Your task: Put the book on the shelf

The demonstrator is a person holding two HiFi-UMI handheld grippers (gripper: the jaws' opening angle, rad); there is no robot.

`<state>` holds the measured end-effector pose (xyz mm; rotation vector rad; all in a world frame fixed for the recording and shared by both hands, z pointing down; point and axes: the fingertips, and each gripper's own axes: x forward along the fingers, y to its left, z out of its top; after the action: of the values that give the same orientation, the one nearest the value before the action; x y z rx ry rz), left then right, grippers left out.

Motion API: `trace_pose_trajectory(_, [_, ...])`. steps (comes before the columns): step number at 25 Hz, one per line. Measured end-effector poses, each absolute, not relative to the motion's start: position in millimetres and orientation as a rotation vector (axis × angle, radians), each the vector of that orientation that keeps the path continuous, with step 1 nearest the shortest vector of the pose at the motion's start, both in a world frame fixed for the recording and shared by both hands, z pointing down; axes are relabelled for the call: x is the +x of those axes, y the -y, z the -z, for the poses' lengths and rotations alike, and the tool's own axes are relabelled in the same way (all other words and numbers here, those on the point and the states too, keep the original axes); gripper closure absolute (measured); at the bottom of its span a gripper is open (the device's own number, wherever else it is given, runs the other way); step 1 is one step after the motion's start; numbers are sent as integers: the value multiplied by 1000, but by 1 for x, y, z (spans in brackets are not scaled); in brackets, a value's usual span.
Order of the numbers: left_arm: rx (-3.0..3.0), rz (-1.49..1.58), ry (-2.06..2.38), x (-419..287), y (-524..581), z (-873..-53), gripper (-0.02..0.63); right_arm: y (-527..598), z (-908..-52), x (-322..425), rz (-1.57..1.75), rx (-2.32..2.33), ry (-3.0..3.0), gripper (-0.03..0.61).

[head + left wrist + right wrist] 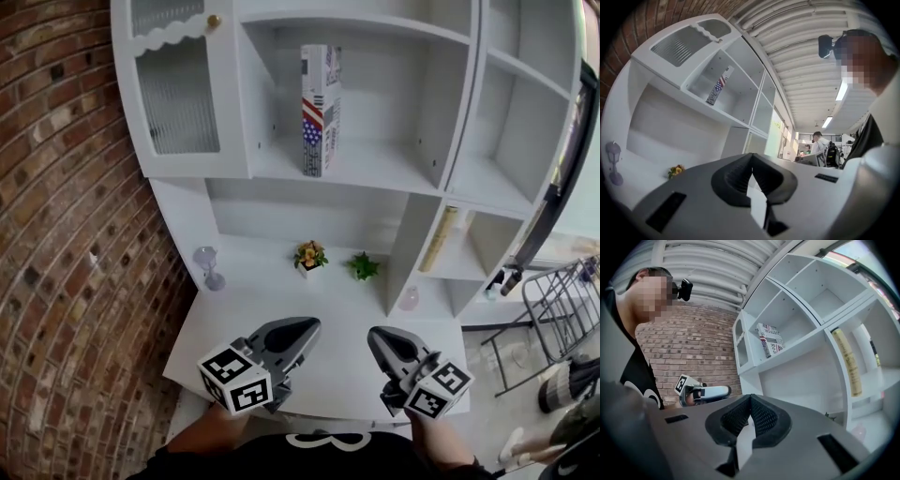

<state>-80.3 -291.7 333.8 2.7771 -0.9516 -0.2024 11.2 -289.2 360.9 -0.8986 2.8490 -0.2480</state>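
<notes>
Left claw (304, 329) and right claw (379, 338) are both clenched on nothing above the surface (281, 292), while the book (320, 111) stands upright and unpropped on the shelf (384, 161) beyond, so I judge a knock to the unit could topple it

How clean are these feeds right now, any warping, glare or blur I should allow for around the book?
Head view: sharp and evenly lit, but the brick wall bows at the edge. Left gripper view: heavy fisheye, ceiling light blown out, book small. Right gripper view: dark round corners, book clear.
</notes>
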Motion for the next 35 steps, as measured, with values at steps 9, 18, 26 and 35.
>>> trace_pose_trajectory(9, [2721,227,945,-93,253,-358,611,262,-367,0,263,-882,-2843,568])
trace_pose_trajectory(18, [2687,242,932,-100,235,-370,611,242,-377,-19,284,-823,-2880,568])
trace_pose_trajectory(26, [2674,239,922,-105,231,-372,611,237,-382,-20,307,-809,-2885,569])
trace_pose_trajectory(35, [2677,227,935,-108,231,-368,611,234,-375,-21,254,-800,-2903,569])
